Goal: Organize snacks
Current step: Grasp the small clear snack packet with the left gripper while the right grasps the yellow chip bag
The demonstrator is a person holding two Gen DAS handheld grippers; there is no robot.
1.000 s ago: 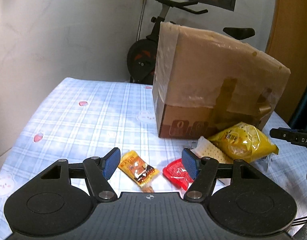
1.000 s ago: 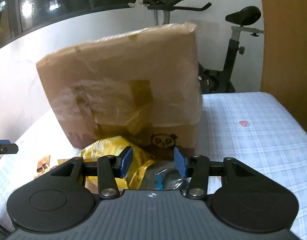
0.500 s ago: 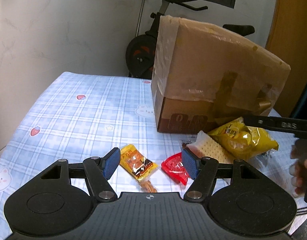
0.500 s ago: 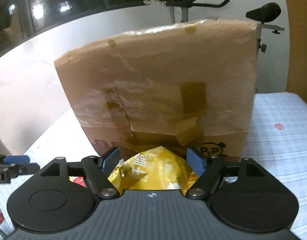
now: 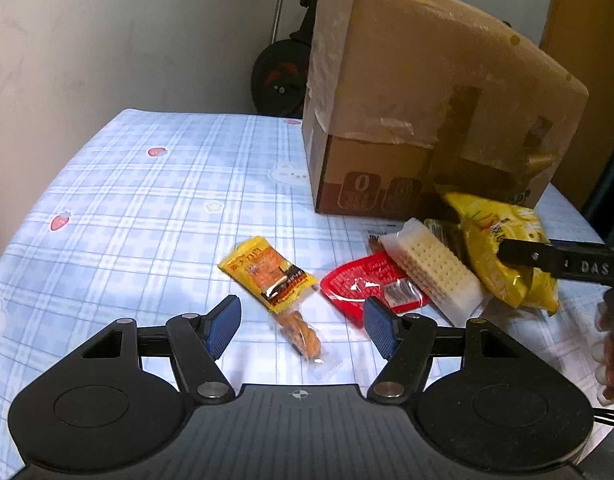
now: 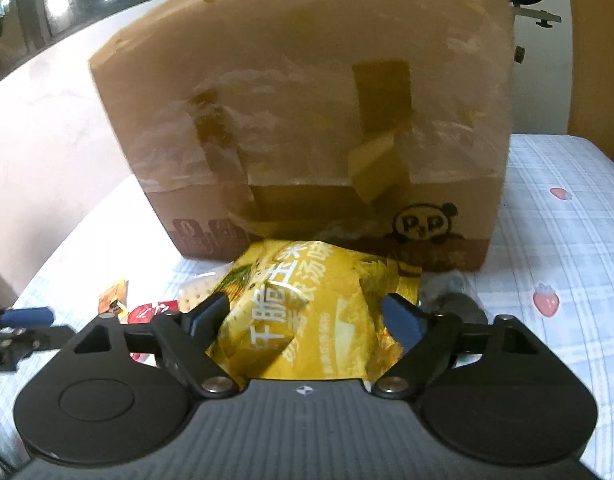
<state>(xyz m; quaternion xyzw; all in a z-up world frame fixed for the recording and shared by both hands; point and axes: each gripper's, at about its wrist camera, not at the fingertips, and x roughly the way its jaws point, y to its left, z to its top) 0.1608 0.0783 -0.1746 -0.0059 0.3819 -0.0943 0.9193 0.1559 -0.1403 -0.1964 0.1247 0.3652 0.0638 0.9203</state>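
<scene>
1. The left gripper (image 5: 301,326) is held low over the checked tablecloth (image 5: 147,208), jaws spread wide and gripping nothing.
2. The right gripper (image 6: 305,320) is levelled at the cardboard box (image 6: 307,120), jaws spread to either side of the yellow snack bag (image 6: 307,312); contact cannot be confirmed.
3. The bag is crinkled, glossy, printed with white characters, and lies just before the box.
4. A yellow twist-snack packet (image 5: 269,276), a red packet (image 5: 367,288) and a cracker pack (image 5: 431,268) are noted beside it.
</scene>
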